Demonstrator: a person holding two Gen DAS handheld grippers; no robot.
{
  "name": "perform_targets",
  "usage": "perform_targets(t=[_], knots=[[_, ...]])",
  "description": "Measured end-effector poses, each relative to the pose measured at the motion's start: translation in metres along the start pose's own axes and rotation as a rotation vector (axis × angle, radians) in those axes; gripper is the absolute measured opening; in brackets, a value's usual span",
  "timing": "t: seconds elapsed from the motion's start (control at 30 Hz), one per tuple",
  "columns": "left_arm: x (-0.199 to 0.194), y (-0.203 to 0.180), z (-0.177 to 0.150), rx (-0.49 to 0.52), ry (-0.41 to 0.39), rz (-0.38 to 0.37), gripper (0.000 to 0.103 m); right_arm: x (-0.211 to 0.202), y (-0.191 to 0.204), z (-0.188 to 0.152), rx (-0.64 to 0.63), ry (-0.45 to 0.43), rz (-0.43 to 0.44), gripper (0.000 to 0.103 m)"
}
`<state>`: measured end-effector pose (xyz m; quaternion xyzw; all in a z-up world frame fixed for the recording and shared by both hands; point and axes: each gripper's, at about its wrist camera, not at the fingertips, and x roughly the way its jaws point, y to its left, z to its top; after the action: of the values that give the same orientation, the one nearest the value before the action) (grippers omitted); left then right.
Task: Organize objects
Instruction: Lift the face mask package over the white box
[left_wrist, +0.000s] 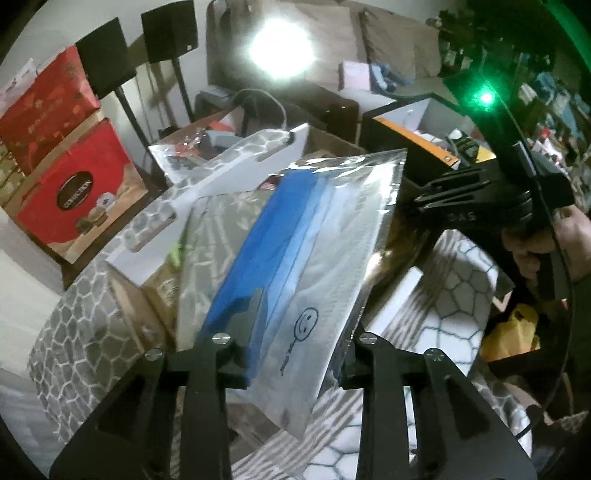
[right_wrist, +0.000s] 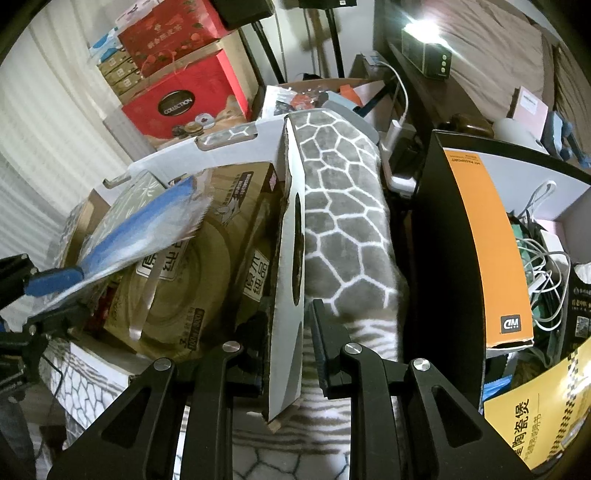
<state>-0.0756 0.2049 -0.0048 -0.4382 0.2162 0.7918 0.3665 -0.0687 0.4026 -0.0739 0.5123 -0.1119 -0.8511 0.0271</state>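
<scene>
Mask bag (left_wrist: 317, 258), clear plastic with blue and white masks inside and a smiley drawn on it, sits face-up right in front of the left gripper (left_wrist: 291, 354). Left claw jaws stand apart with the bag's near end between them; the pads do not visibly press on it. The bag lies tilted over the open top of a cardboard box, resting on a brown tissue pack (right_wrist: 177, 288) and a grey patterned packet inside.

In the right wrist view the same bag shows at the left, slanting up from the left claw at the frame edge. Right gripper (right_wrist: 286, 321) is clamped on the white box flap (right_wrist: 288, 258), which stands upright, edge-on, between its fingers. A grey honeycomb blanket (right_wrist: 343, 221) drapes just right of the flap and touches it. Another white flap with handle cut-outs (left_wrist: 236, 173) stands at the box's far side.

In the left wrist view a person's hand (left_wrist: 565, 243) grips the right gripper's handle at the right edge, with a green light above it. Just right of the blanket stands a black and orange box (right_wrist: 476, 240), with cables behind it. Further back is an open carton of mixed clutter (right_wrist: 317, 96). Red gift boxes (right_wrist: 184, 99) are stacked at far left. Black speakers on stands (left_wrist: 107, 55) stand behind them, and lamp glare (left_wrist: 280, 48) whites out the far middle.
</scene>
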Motion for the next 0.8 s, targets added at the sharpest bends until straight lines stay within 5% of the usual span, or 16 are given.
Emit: perform_targets(t=[0.23, 0.47, 0.8], knots=[[-0.005, 0.009, -0.015, 0.049, 0.009, 0.108, 0.043, -0.001, 0.000, 0.000, -0.004, -0.002, -0.004, 0.021], [-0.006, 0.018, -0.025, 0.012, 0.012, 0.109, 0.053, 0.000, 0.000, 0.000, -0.001, -0.001, -0.002, 0.021], [0.003, 0.031, -0.007, -0.007, 0.008, 0.254, 0.046, -0.002, -0.001, 0.000, -0.002, -0.001, -0.003, 0.021]])
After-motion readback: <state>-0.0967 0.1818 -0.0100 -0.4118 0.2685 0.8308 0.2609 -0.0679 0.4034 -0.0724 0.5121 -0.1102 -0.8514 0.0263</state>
